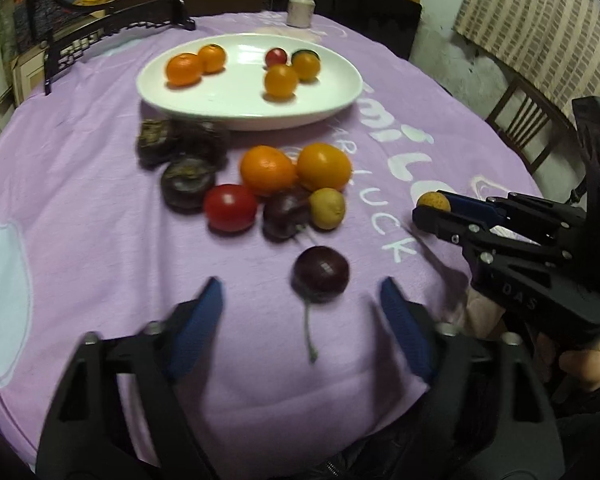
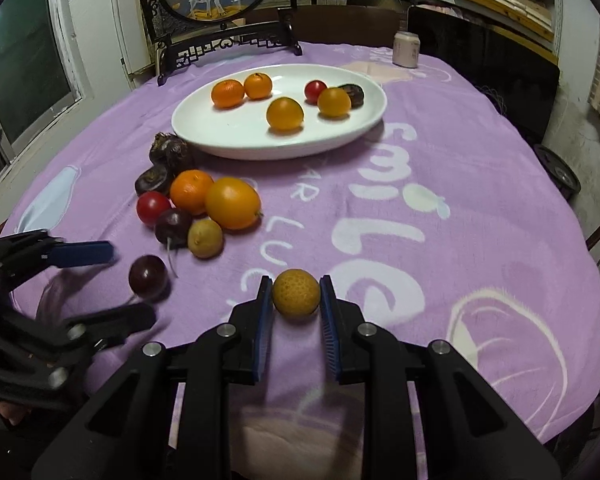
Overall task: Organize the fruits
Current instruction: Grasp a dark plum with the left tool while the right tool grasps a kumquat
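A white oval plate [image 1: 204, 100] [image 2: 204, 136] holds several oranges, a small red tomato and a dark fruit. In front of it a pile of loose fruit [image 1: 268, 168] [image 2: 232, 202] lies on the purple cloth: oranges, a red tomato, dark chestnut-like fruits, a yellow-brown longan, a dark cherry. A lone dark cherry [image 1: 320, 273] [image 2: 148, 276] with a stem lies just ahead of my open left gripper [image 1: 300, 304] [image 2: 128, 284]. My right gripper [image 2: 296, 300] [image 1: 430, 208] is shut on a yellow-brown longan [image 2: 296, 292] [image 1: 433, 201], low over the cloth.
A pale can [image 1: 300, 10] [image 2: 406, 49] stands at the table's far edge. A dark carved stand with a round picture [image 2: 216, 4] is at the back left. Wooden chairs [image 1: 528, 120] stand at the right.
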`<state>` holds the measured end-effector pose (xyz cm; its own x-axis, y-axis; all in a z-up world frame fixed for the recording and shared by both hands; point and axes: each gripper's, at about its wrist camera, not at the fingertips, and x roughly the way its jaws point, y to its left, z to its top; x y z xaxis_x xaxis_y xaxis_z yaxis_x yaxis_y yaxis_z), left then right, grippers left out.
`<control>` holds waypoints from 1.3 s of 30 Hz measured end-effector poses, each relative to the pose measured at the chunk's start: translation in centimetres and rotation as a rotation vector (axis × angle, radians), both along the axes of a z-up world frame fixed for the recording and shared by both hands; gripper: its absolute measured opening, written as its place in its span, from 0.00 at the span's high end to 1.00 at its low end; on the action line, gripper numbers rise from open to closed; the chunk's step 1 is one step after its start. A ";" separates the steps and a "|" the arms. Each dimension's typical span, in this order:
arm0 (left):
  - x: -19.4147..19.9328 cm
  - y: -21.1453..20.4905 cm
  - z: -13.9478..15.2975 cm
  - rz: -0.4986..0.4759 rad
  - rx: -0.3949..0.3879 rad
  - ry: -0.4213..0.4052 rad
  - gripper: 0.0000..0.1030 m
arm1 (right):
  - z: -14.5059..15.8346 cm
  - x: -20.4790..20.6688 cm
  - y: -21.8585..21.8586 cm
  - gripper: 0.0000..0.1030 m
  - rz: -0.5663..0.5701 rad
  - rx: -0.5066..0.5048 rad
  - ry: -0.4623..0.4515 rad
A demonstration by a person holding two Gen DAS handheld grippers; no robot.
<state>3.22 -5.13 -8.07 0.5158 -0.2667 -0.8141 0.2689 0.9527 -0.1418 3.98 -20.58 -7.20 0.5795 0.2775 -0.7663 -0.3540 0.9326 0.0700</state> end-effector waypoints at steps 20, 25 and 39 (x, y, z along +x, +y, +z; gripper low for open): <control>-0.3 0.3 1.2 0.013 0.019 -0.063 0.70 | 0.1 0.2 0.2 0.76 0.025 0.042 0.018; 0.8 2.5 3.2 0.050 -0.004 -0.102 0.70 | 1.6 1.5 1.1 0.76 0.049 0.061 0.006; 19.8 2.9 6.8 0.174 0.052 -0.086 0.70 | 5.7 16.3 6.6 0.76 0.056 -0.041 -0.109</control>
<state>22.97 -2.25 -1.23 0.6188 -0.1263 -0.7753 0.1086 0.9913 -0.0748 20.29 -14.00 -1.47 0.6445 0.2813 -0.7110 -0.4093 0.9124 -0.0100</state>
